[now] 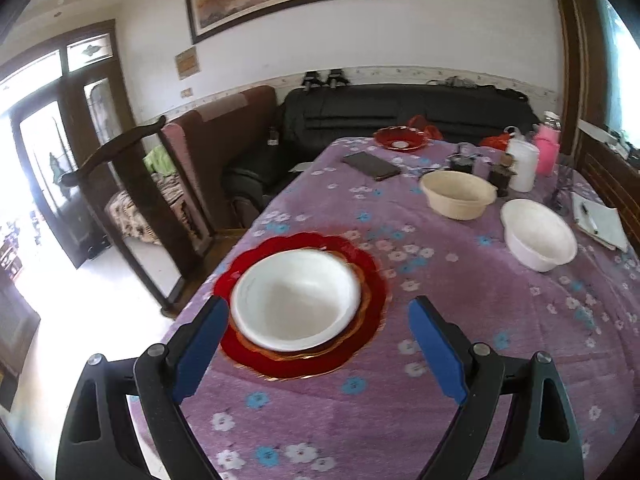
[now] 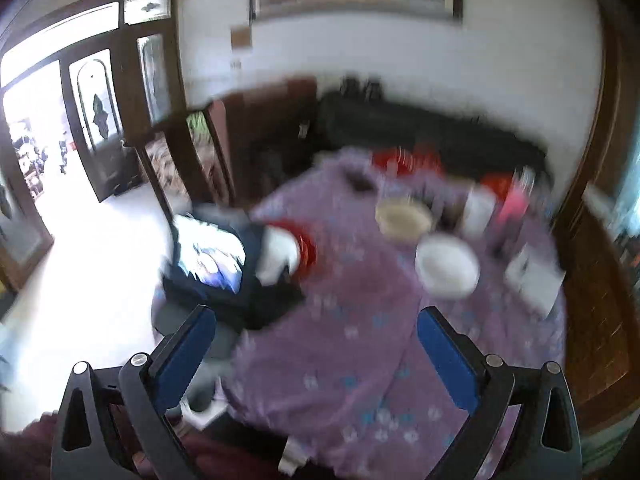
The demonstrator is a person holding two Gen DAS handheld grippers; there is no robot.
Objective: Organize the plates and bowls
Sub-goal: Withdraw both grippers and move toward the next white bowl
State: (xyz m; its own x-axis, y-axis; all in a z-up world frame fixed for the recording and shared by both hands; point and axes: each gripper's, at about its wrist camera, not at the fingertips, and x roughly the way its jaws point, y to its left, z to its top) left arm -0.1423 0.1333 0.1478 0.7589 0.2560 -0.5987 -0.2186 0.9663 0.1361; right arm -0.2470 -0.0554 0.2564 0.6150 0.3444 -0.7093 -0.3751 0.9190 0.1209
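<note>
A white bowl (image 1: 296, 300) sits on a red scalloped plate (image 1: 370, 280) near the left edge of the purple flowered tablecloth (image 1: 440, 340). My left gripper (image 1: 318, 306) is open just short of them, its blue pads either side of the bowl's near rim and holding nothing. Farther right stand a cream bowl (image 1: 456, 194) and a second white bowl (image 1: 538, 236). Another red plate (image 1: 400, 138) lies at the far end. The right wrist view is blurred. There my right gripper (image 2: 316, 314) is open and empty above the cloth, with the white bowl (image 2: 446, 268) and cream bowl (image 2: 404, 218) ahead of it.
A dark flat case (image 1: 370, 165), a white jug (image 1: 522, 164), a pink bottle (image 1: 546, 148) and a notepad with a pen (image 1: 600, 220) crowd the far right of the table. A wooden chair (image 1: 132, 184) and a black sofa (image 1: 400, 112) stand beyond the edge.
</note>
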